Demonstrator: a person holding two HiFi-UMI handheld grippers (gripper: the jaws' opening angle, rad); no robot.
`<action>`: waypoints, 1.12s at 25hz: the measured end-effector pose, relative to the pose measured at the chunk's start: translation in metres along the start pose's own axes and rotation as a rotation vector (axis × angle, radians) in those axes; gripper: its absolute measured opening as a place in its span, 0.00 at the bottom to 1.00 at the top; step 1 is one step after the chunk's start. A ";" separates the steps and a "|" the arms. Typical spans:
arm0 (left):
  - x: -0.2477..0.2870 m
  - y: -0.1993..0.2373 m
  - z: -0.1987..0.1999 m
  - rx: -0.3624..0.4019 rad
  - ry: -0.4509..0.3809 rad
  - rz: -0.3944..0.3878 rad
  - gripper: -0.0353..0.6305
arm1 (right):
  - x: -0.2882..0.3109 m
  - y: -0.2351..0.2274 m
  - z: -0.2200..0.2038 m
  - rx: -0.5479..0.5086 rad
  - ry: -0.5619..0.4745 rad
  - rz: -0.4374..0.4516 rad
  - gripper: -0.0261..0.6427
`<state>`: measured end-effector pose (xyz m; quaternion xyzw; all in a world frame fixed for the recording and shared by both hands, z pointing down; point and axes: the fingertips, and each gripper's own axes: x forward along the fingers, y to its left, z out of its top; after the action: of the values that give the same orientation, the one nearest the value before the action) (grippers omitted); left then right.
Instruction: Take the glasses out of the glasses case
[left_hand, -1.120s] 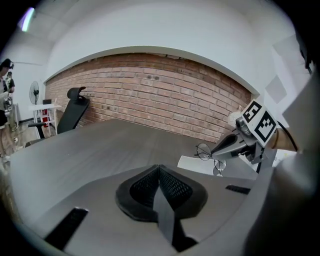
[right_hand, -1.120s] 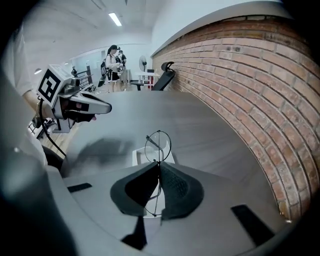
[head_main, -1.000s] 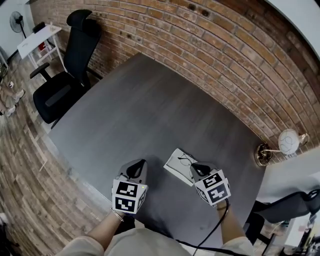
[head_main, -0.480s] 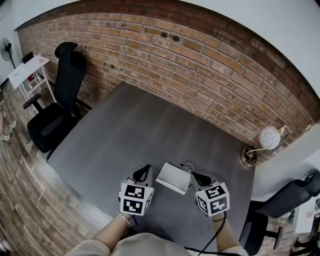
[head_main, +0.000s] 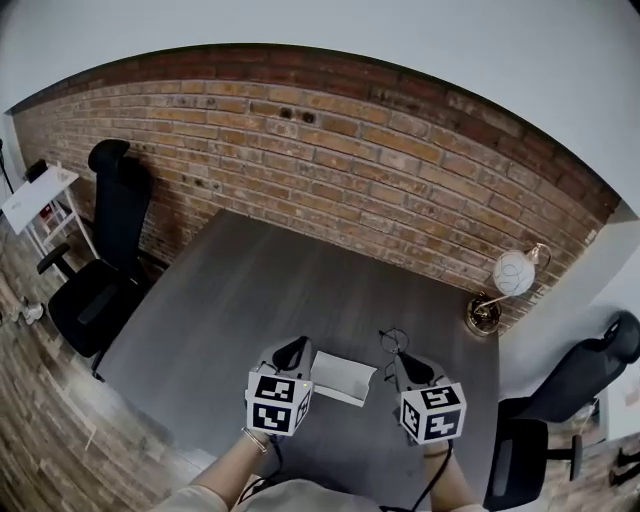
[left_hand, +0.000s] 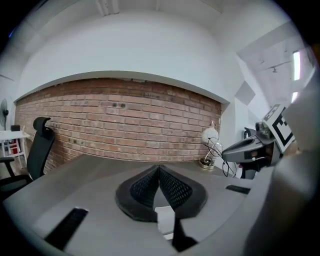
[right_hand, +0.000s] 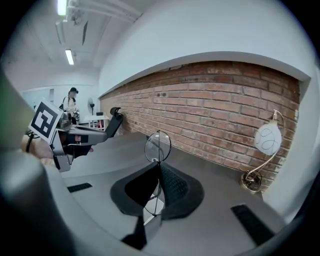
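My right gripper (head_main: 399, 354) (right_hand: 159, 165) is shut on the thin wire-framed glasses (head_main: 393, 340) (right_hand: 158, 146) and holds them in the air, above and to the right of the case; one round lens stands above the jaws. The white glasses case (head_main: 343, 377) lies on the grey table (head_main: 250, 290) between the two grippers. My left gripper (head_main: 293, 352) (left_hand: 159, 167) is shut with nothing between its tips, just left of the case; a white part of the case (left_hand: 165, 220) shows below its jaws. The left gripper view shows the right gripper (left_hand: 245, 149) with the glasses (left_hand: 216, 150).
A globe lamp (head_main: 510, 275) (right_hand: 267, 140) stands at the table's far right corner by the brick wall. Black office chairs stand at the left (head_main: 105, 250) and the right (head_main: 560, 400). A person (right_hand: 72, 102) stands far off in the room.
Both grippers have risen. The glasses, which lay on the case, now hang in the right gripper clear of it. The head view has tilted up toward the wall.
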<state>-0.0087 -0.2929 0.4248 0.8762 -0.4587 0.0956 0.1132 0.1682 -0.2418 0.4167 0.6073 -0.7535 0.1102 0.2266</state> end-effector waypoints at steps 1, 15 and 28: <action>0.002 -0.001 0.004 -0.005 -0.006 -0.009 0.08 | -0.004 -0.004 0.003 0.019 -0.019 -0.026 0.10; 0.023 -0.015 0.020 -0.038 -0.018 -0.067 0.08 | -0.041 -0.050 -0.004 0.303 -0.180 -0.276 0.10; 0.041 -0.018 0.024 -0.012 -0.025 -0.055 0.08 | -0.046 -0.073 -0.004 0.323 -0.197 -0.346 0.10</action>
<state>0.0307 -0.3217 0.4108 0.8889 -0.4362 0.0790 0.1152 0.2467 -0.2176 0.3901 0.7632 -0.6295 0.1293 0.0675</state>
